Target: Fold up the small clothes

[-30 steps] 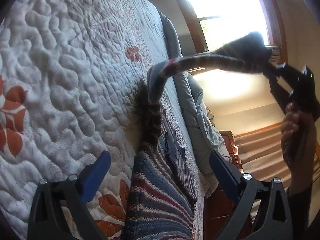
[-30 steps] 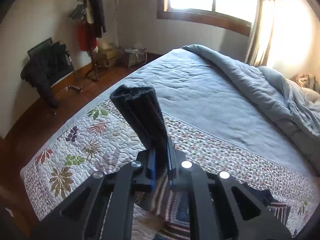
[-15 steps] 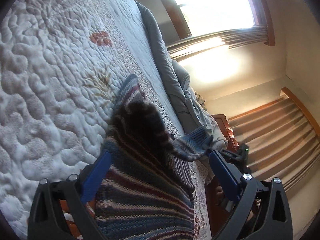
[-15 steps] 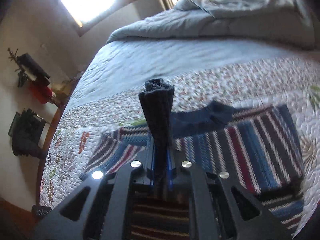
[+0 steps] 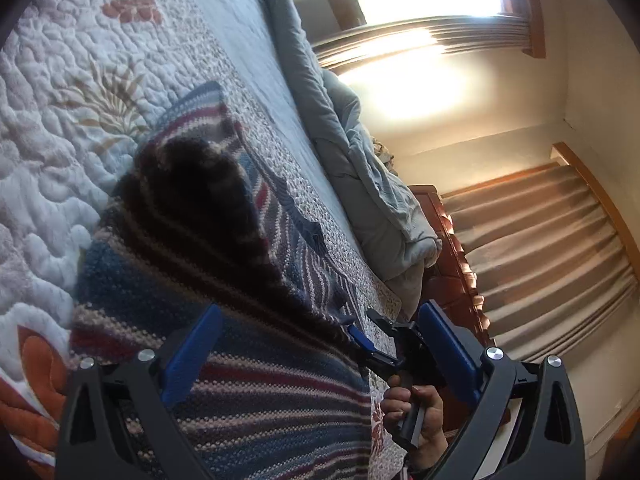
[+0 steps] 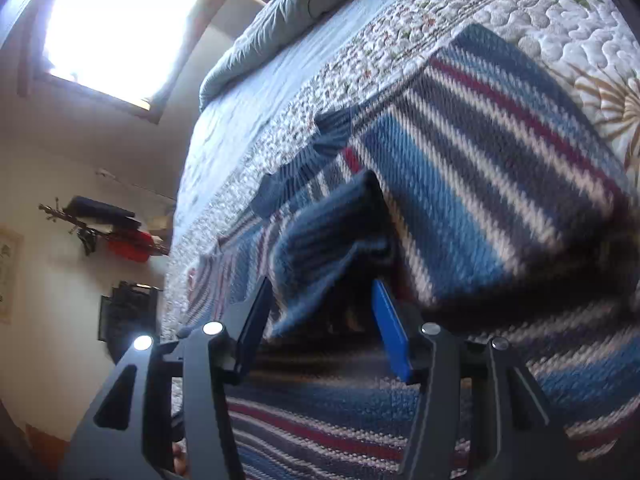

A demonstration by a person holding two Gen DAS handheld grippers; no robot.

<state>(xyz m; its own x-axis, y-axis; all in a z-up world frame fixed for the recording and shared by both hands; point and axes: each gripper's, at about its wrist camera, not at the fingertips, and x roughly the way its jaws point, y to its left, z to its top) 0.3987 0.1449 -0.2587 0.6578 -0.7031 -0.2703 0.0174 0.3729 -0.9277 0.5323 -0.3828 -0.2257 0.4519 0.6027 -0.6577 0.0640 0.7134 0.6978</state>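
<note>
A striped knit sweater (image 5: 224,292) in blue, maroon and cream lies on the quilted bed, with one sleeve folded across its body. My left gripper (image 5: 320,344) is open and hovers low over the sweater's lower part, holding nothing. My right gripper (image 6: 320,312) is open, its blue pads on either side of the blue sleeve cuff (image 6: 332,232), which rests loose on the sweater (image 6: 500,184). The right gripper also shows in the left wrist view (image 5: 380,344), held in a hand at the sweater's right edge.
The quilt (image 5: 68,92) with leaf prints spreads out left of the sweater. A rumpled grey duvet (image 5: 360,168) lies further up the bed. A bright window (image 6: 120,28), curtains (image 5: 540,248) and a coat rack (image 6: 104,232) lie beyond the bed.
My right gripper carried the sleeve down and across the sweater, then opened and let the cuff go. My left gripper stayed open over the sweater.
</note>
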